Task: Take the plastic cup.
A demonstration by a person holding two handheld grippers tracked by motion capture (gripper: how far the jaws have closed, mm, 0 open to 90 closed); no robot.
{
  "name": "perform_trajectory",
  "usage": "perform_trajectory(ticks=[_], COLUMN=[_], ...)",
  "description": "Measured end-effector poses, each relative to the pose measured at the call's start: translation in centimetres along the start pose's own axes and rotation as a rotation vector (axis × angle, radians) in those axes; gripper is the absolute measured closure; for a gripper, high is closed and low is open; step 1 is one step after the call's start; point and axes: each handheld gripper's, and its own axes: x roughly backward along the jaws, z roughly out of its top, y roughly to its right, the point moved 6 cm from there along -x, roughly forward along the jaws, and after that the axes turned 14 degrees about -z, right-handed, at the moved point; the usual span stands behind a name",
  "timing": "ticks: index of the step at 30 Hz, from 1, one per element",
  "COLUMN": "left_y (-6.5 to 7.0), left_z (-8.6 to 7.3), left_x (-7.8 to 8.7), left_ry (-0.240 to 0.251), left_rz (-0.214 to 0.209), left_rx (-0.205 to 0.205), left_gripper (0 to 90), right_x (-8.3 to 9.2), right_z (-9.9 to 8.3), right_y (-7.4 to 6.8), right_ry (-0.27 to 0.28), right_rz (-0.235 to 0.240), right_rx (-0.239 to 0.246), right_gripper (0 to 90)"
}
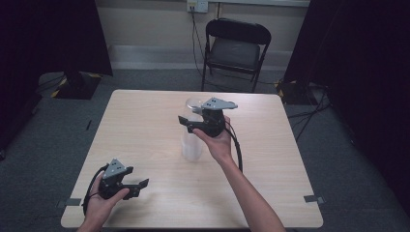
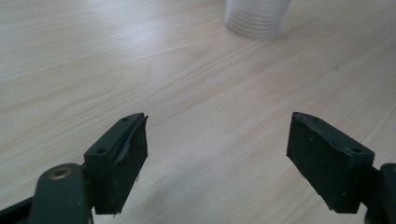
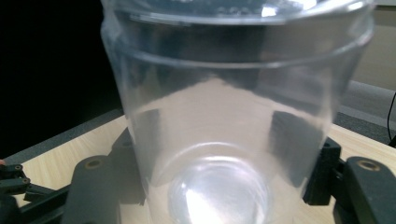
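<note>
A tall stack of clear plastic cups [image 1: 192,142] stands upright near the middle of the wooden table [image 1: 145,125]. My right gripper [image 1: 189,124] is up at the top of the stack, held level, with its jaws on either side of the uppermost clear cup [image 3: 224,107]. In the right gripper view its black pads [image 3: 320,175] press against the cup's lower wall. My left gripper [image 1: 137,180] rests low near the table's front left corner, a good way from the stack. Its jaws [image 2: 217,149] stand wide apart with nothing between them, pointing toward the stack's base [image 2: 256,18].
A black folding chair [image 1: 234,48] stands beyond the far edge of the table. Dark curtains hang at both sides, and cables run over the grey floor. Tape marks sit near the table's front corners [image 1: 313,198].
</note>
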Motion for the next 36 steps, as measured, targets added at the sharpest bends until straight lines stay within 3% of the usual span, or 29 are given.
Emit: perform_trajectory(ticks=[10, 24, 36], left_y=[0.1, -0.1, 0.1], left_z=[0.0, 0.0, 0.1], left_x=[-0.1, 0.2, 0.1], left_ry=[0.002, 0.015, 0.018], left_rz=[-0.004, 0.007, 0.009], left_rx=[-0.015, -0.004, -0.035], left_gripper=[20.3, 20.3, 20.3], right_x=[0.9, 2.4, 4.5], right_z=[1.3, 2.2, 2.2], right_y=[-0.3, 0.3, 1.8], right_ry=[0.018, 0.044, 0.056], right_rz=[0.013, 0.020, 0.006], right_rx=[-0.004, -0.038, -0.075], right_gripper=[34.6, 35.2, 36.0])
